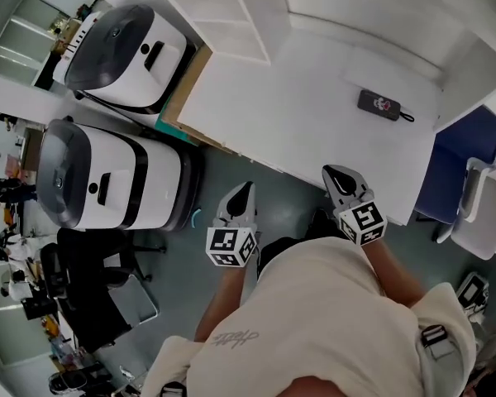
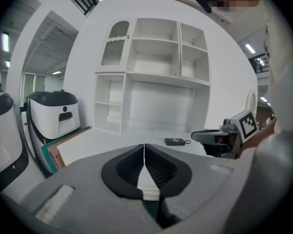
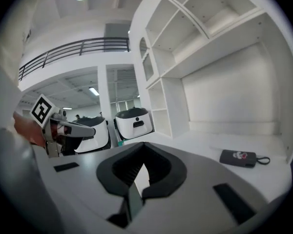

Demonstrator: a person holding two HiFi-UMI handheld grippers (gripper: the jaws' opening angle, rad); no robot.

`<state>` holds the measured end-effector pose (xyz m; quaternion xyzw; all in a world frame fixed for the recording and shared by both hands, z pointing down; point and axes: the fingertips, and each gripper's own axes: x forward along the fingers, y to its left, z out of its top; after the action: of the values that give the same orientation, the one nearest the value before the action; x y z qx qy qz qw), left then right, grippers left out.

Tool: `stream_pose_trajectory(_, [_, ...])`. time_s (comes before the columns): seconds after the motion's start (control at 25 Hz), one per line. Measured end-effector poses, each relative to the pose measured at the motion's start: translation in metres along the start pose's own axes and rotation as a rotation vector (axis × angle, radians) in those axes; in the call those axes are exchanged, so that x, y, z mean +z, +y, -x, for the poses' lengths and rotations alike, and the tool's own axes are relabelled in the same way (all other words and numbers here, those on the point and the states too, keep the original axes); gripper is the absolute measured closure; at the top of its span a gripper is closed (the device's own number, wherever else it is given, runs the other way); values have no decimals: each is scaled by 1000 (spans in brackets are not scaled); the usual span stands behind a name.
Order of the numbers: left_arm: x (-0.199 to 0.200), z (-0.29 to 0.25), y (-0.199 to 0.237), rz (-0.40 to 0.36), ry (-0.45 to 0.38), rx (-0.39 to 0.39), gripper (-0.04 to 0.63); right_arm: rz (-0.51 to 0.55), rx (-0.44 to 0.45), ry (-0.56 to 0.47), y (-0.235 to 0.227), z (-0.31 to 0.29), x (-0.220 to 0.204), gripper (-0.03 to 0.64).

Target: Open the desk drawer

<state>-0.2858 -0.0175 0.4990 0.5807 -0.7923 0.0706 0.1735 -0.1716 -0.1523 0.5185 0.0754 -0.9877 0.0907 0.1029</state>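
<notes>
Left gripper (image 1: 246,188) and right gripper (image 1: 331,172) hang side by side just ahead of the person's chest. Each is clenched, its jaws pressed together on nothing, with the tips aimed at the near edge of the white counter (image 1: 314,114). Held low and level like this, they look poised for an approach rather than a pull. The right gripper's tip overlaps the counter edge, while the left stops just short of it. The drawer shows in no view. Going by the task, it probably sits under that front edge, hidden by the counter top, so its face and handle cannot be described. Farther on, a small dark device with a strap (image 1: 379,104) lies on the counter, well apart from both grippers. Behind it rises a white shelf hutch (image 2: 154,77). Two large white-and-black machines (image 1: 107,176) stand to the left.
</notes>
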Motion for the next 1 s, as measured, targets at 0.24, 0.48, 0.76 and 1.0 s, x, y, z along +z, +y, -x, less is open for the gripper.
stream_pose_trajectory(0.24, [9,-34,-19,-44,19,-105,578,-46,-136,52,-36,28,-23,614])
stream_pose_trajectory(0.48, [9,-51,-27,-42,24,-194,578,-34,-211,49,-41,39,-16,615])
stream_pose_trajectory(0.76, [6,-65,-21,-81,55,-312,578,-35,-319,47,-32,33,-3,614])
stream_pose_trajectory(1.0, [8,-72,-15,-98,85,-443,578,-56,-440,30,-18,30,15,615])
